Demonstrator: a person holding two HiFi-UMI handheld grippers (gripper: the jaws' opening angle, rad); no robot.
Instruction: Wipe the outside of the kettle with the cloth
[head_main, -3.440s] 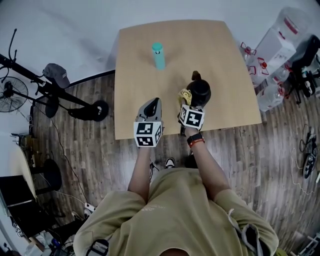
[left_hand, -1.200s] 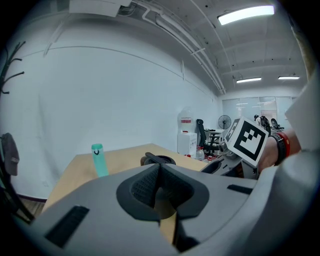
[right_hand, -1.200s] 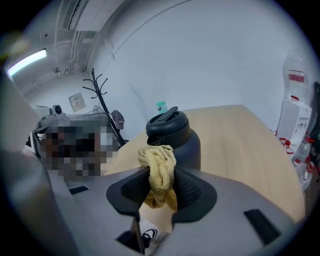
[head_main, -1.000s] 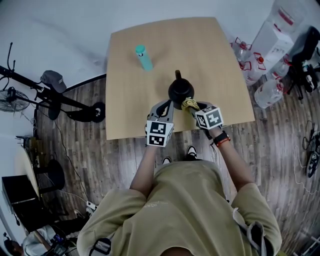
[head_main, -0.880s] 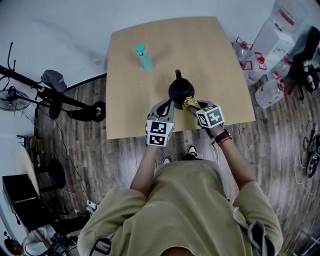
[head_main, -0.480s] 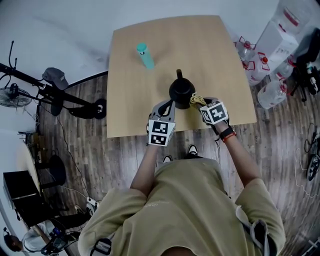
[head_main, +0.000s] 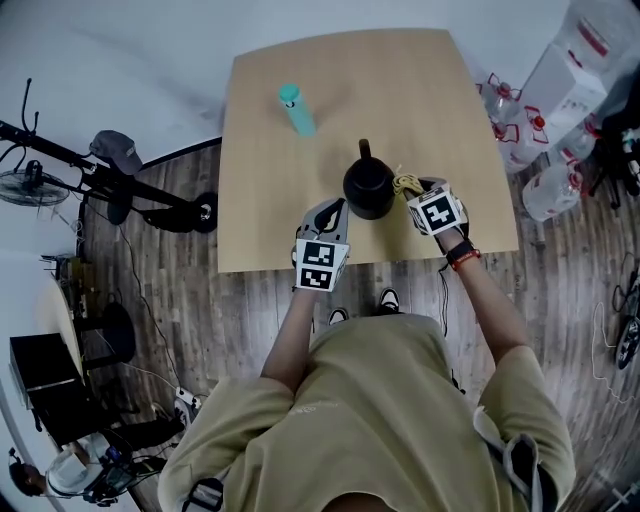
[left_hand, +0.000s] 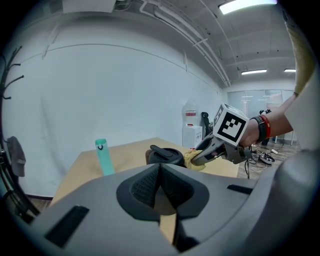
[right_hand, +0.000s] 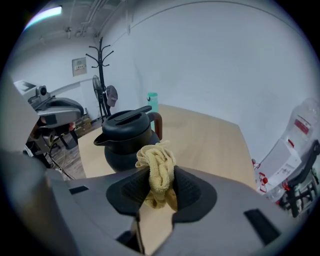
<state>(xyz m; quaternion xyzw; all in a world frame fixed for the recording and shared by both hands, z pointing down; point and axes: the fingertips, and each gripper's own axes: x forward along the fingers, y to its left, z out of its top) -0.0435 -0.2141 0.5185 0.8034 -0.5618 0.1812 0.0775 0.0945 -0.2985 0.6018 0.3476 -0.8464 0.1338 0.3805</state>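
Between the right gripper's (right_hand: 160, 189) jaws sits a bunched yellow cloth (right_hand: 157, 165), clamped firmly, with a tuft standing up above the pads and a tail hanging below. My left gripper (left_hand: 160, 186) has its jaws pressed together with nothing between them.

Just past the cloth stands the black kettle (right_hand: 125, 142), upright with its lid on. From the head view, the cloth (head_main: 404, 183) is at the kettle's (head_main: 368, 190) right side, touching it or just beside it; I cannot tell which. The left gripper (head_main: 333, 207) hovers close to the kettle's near-left side and does not hold it. The kettle stands on a wooden table (head_main: 430, 90), towards the near half. A teal bottle (head_main: 296, 110) stands well apart, at the far left.

I judge the wiping to be at its start or under way on the right flank. The main risk is that nothing grips the kettle: a firm sideways stroke from the right could slide it left or tip it, unless the closed left gripper braces it. The cloth is also a loose bundle, so dragging it hard across the body could pull it out of the jaws.
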